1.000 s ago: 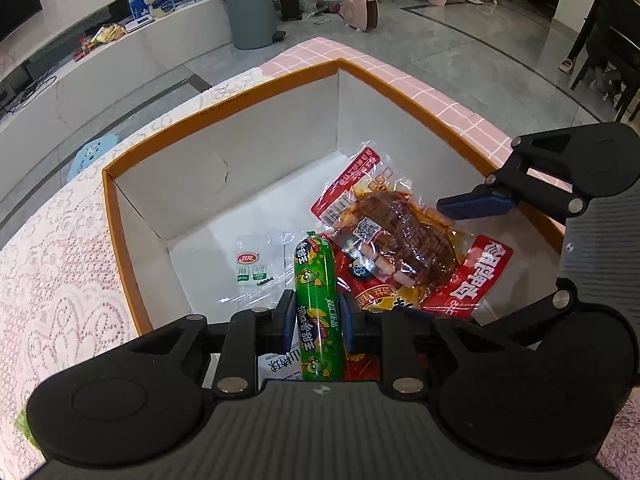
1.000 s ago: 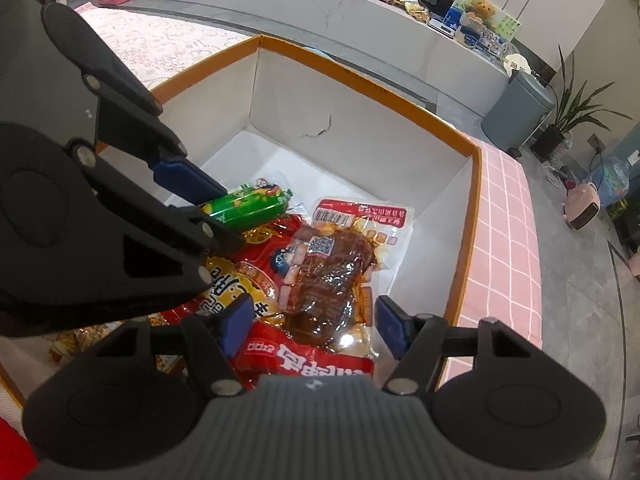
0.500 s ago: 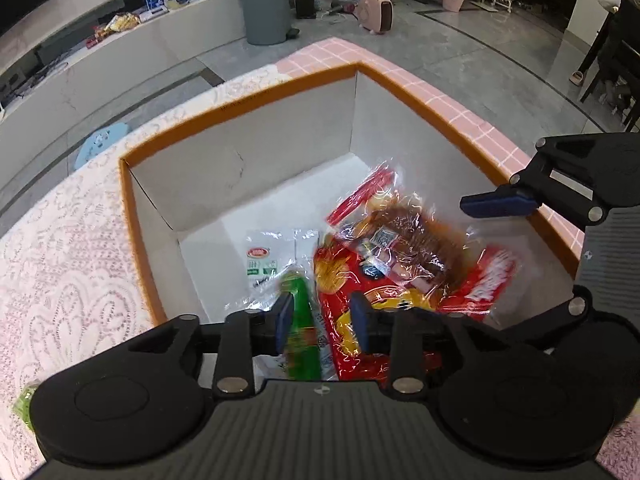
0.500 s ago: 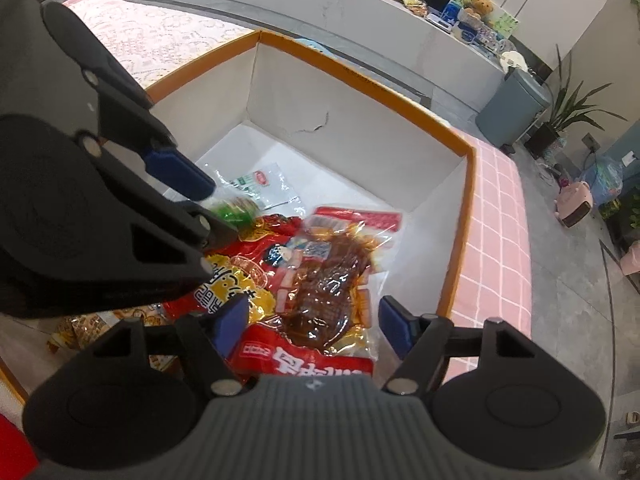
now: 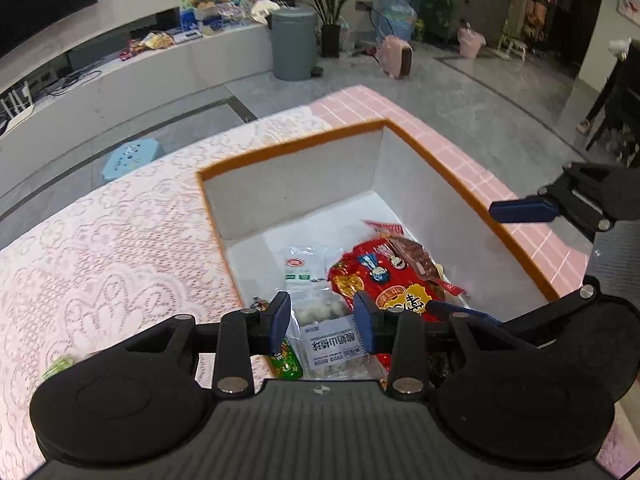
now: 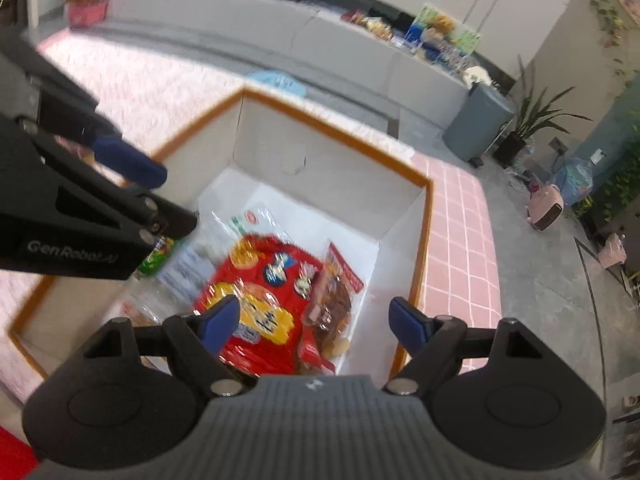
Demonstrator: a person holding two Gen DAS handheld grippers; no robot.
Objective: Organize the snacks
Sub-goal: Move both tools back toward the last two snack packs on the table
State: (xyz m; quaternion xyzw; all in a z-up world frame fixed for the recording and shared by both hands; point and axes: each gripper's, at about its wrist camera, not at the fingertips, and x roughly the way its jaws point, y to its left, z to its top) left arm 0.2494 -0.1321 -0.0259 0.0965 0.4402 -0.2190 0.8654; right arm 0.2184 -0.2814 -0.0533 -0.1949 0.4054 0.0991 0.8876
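Note:
An orange-rimmed white box (image 5: 288,146) (image 6: 332,130) sits on the table and holds snacks. Inside lie a red snack bag (image 5: 384,280) (image 6: 260,280), a clear pack of brown meat (image 5: 412,254) (image 6: 336,300), a clear white-labelled pack (image 5: 316,308) (image 6: 240,224) and a green sausage (image 5: 286,362) (image 6: 158,258) at the near left wall. My left gripper (image 5: 322,322) is open and empty above the box's near edge. My right gripper (image 6: 314,318) is open and empty above the box's right side.
A white lace cloth (image 5: 104,248) covers the table left of the box, and a pink checked cloth (image 5: 460,156) (image 6: 460,236) lies on its far right. A small green packet (image 5: 60,364) lies on the lace. A grey bin (image 5: 290,44) stands on the floor beyond.
My left gripper opened and let go of the green sausage, which now lies in the box. Both grippers have risen and pulled back from the box.

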